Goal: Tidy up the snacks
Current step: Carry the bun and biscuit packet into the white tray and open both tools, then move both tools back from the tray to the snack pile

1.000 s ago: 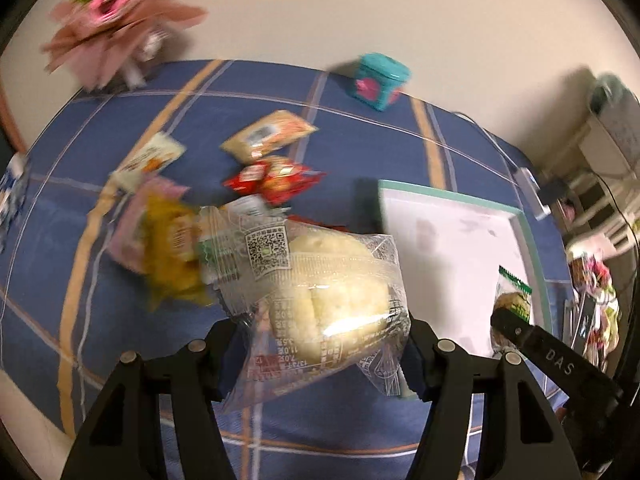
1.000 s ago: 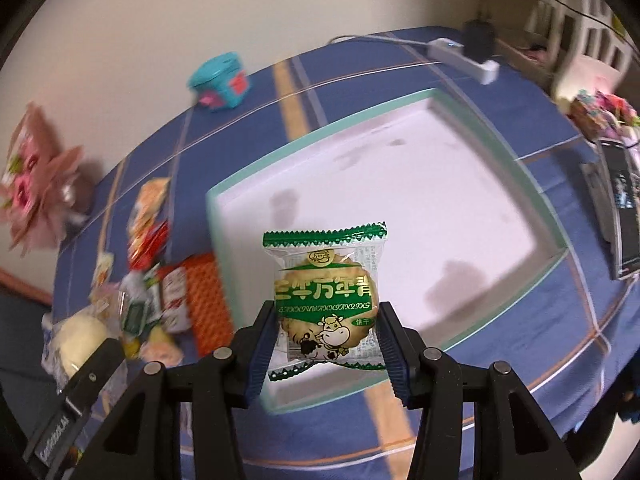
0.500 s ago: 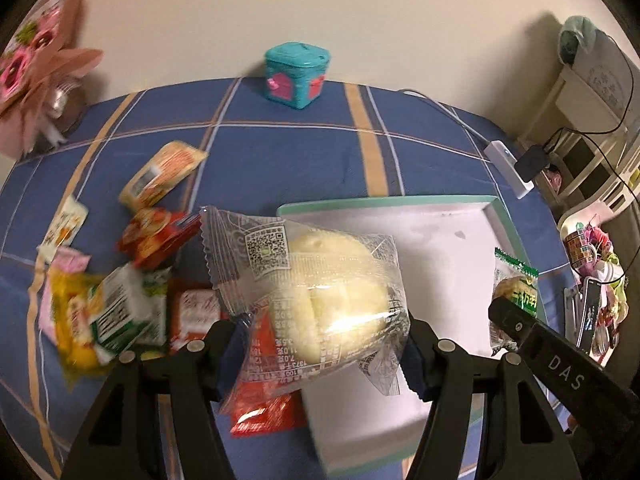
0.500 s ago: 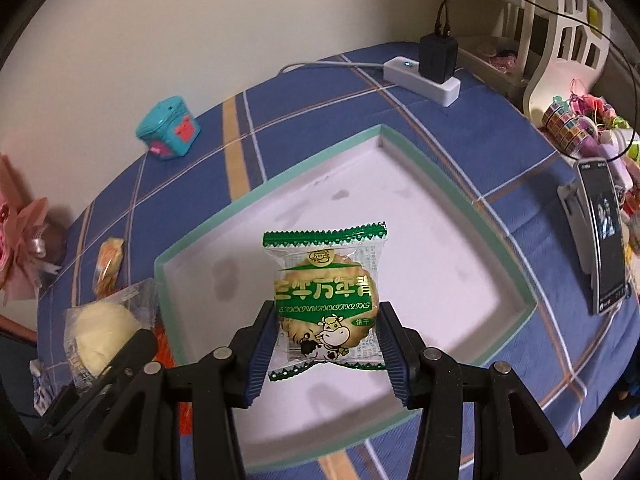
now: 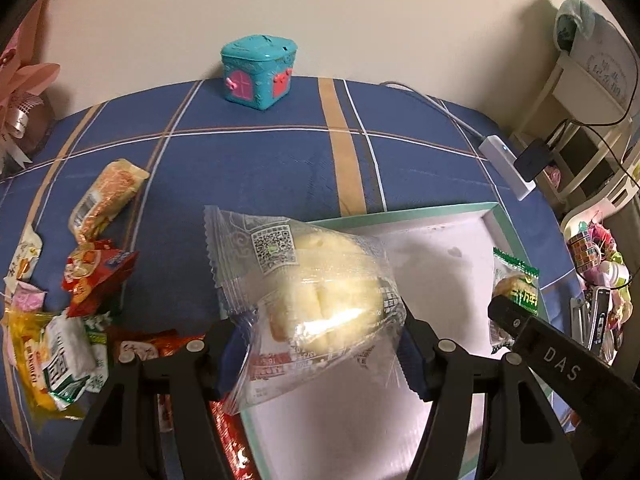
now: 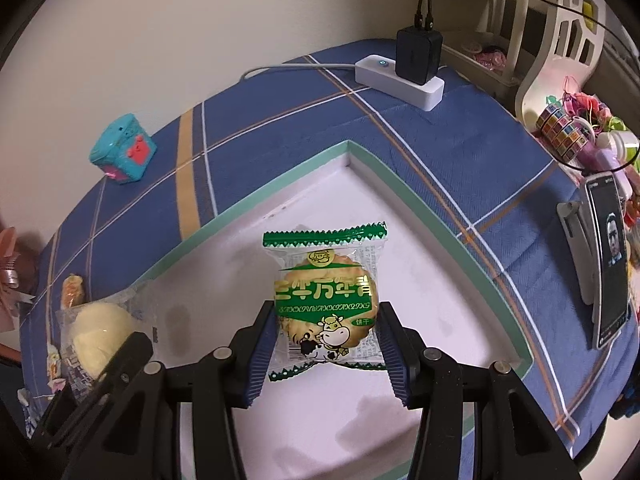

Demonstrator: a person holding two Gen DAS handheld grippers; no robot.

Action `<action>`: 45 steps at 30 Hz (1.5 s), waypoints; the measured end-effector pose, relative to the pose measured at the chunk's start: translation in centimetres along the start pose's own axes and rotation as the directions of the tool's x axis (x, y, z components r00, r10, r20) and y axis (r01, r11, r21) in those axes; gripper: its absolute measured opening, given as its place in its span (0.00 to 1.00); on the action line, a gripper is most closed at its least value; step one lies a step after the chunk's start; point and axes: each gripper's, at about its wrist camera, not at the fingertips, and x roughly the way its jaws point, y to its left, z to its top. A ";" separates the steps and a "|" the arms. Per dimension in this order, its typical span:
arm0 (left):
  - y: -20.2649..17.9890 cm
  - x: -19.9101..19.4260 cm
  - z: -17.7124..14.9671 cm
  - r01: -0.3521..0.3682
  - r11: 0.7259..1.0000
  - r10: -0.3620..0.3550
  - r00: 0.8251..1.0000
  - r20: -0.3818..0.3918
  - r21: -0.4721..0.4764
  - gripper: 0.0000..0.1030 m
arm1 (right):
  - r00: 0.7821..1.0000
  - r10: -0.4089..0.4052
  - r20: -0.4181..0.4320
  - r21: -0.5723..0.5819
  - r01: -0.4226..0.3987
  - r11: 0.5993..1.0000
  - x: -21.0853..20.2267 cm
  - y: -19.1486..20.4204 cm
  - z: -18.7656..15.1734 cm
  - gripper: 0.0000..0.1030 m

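**A:** Snacks in both hands right now. The left gripper (image 5: 320, 344) is clamped on a clear-wrapped bread bun (image 5: 316, 296), pads pressing the wrapper from both sides, and the bun sticks up and forward out of the jaws. It hangs above the near-left corner of the white tray (image 5: 440, 272) with the green rim.

**B:** And the other one?

**A:** The right gripper (image 6: 326, 344) has its jaws closed on a green-and-white biscuit packet (image 6: 326, 296), the one with the cartoon cow. The packet stands upright between the fingers, its serrated top edge up, over the tray's white inside (image 6: 360, 420). In the left wrist view you can see that same packet at the right side of the tray, and in the right wrist view the bun shows at the left edge.

**B:** Where's the rest of the pile?

**A:** On the blue plaid desk (image 5: 248, 168), left of the tray: a loose heap of snack packets (image 5: 80, 320), red, yellow and green-white ones, plus an orange packet (image 5: 106, 196) a little farther back. There's a teal house-shaped box (image 5: 258, 72) by the wall and a white power strip (image 6: 400, 78) behind the tray.
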 end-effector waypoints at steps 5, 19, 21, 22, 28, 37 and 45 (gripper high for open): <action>-0.2 1.0 0.3 0.000 1.000 0.000 1.000 -0.002 0.000 0.65 | 1.000 -0.010 -0.001 -0.012 0.010 1.000 0.8 0.2 0.5 0.51; 0.2 0.7 0.6 -0.010 1.000 0.010 1.000 -0.019 -0.025 0.82 | 1.000 -0.011 -0.025 -0.011 0.011 1.000 1.3 0.2 1.1 0.64; 0.3 0.4 0.6 -0.024 0.999 0.024 0.999 -0.025 -0.030 0.82 | 1.000 -0.010 -0.027 -0.012 0.010 1.000 1.1 0.2 1.0 0.64; 0.4 0.2 0.7 -0.028 0.999 0.027 0.999 -0.028 -0.036 0.82 | 1.000 -0.013 -0.029 -0.015 0.013 1.000 1.1 0.2 1.0 0.66; 1.3 -1.0 0.9 -0.042 0.997 0.038 0.998 -0.050 -0.070 0.89 | 0.998 -0.014 -0.058 -0.034 0.012 0.999 0.9 0.2 0.3 0.76; 3.4 -3.0 -0.1 -0.117 0.988 0.111 0.992 -0.067 -0.098 0.93 | 0.998 -0.018 -0.062 -0.045 0.015 0.999 -0.4 -0.1 -1.3 0.92; 6.6 -4.5 -2.0 -0.191 0.971 0.180 0.980 -0.085 -0.146 1.00 | 0.996 -0.013 -0.088 -0.068 0.007 0.998 -0.8 0.6 -3.0 0.98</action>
